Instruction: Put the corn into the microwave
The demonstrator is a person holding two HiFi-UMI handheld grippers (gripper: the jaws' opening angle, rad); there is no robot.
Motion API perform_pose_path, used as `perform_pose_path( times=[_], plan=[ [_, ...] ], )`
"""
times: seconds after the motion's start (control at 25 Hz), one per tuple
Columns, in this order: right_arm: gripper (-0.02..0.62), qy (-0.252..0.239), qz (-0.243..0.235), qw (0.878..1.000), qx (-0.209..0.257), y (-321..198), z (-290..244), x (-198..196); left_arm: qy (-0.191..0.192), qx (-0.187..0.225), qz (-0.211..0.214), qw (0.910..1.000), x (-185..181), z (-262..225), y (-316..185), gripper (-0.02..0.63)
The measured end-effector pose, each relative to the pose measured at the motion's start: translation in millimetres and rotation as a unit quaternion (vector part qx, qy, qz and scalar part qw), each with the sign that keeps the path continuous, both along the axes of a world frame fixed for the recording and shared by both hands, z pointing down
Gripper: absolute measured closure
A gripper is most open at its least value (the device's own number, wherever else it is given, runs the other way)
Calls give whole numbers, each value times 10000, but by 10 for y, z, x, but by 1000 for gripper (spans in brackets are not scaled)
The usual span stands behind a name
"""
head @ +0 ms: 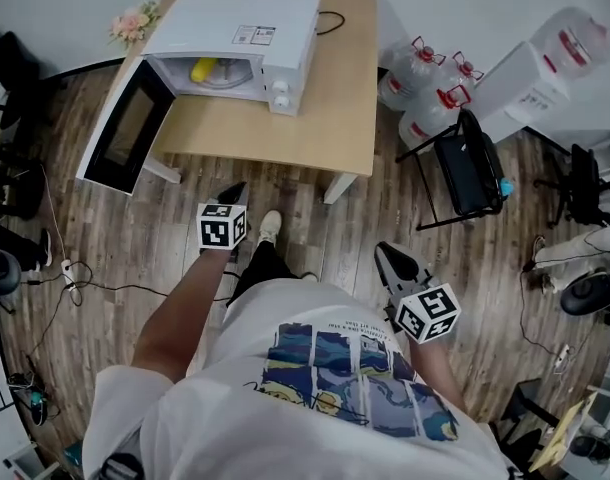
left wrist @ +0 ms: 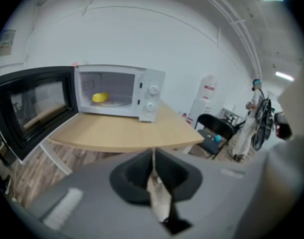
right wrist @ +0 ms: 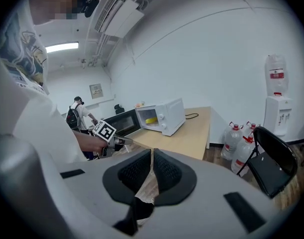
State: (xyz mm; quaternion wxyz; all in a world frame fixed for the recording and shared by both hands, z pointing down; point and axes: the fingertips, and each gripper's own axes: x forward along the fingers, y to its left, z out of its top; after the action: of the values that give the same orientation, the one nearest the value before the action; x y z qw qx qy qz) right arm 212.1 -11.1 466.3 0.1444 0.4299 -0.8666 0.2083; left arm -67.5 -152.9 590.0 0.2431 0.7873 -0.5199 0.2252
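Note:
The yellow corn (head: pixel 203 69) lies inside the white microwave (head: pixel 247 33), whose door (head: pixel 125 128) hangs open to the left over the table edge. The microwave stands on a wooden table (head: pixel 315 108). Both grippers are held back from the table over the floor, close to the person's body. My left gripper (head: pixel 235 190) points toward the table, jaws shut with nothing between them (left wrist: pixel 153 156). My right gripper (head: pixel 385 251) is also shut and empty (right wrist: pixel 152 156). The left gripper view shows the corn (left wrist: pixel 100 98) on the turntable; the right gripper view shows the corn (right wrist: pixel 151 120) far off.
Several water bottles (head: pixel 425 88) and a black folding chair (head: pixel 470 168) stand right of the table, with a water dispenser (head: pixel 545 68) behind them. Flowers (head: pixel 133 23) sit at the table's far left corner. Cables lie on the floor at left. A person (right wrist: pixel 77 114) stands in the background.

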Motion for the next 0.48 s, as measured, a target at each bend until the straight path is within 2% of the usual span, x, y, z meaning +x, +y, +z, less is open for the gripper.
perform_pose_path(
  times=[0.04, 0.2, 0.48],
  plan=[
    [574, -19, -19, 10000, 11, 47, 2, 0, 84, -28, 152, 9998, 102, -25, 115, 594],
    [579, -65, -33, 9999, 87, 200, -15, 15, 326, -75, 752, 9966, 428, -164, 490, 597],
    [583, -107, 108, 9997, 166, 374, -52, 159, 506, 110, 1421, 9885, 934, -450, 705, 597]
  ],
)
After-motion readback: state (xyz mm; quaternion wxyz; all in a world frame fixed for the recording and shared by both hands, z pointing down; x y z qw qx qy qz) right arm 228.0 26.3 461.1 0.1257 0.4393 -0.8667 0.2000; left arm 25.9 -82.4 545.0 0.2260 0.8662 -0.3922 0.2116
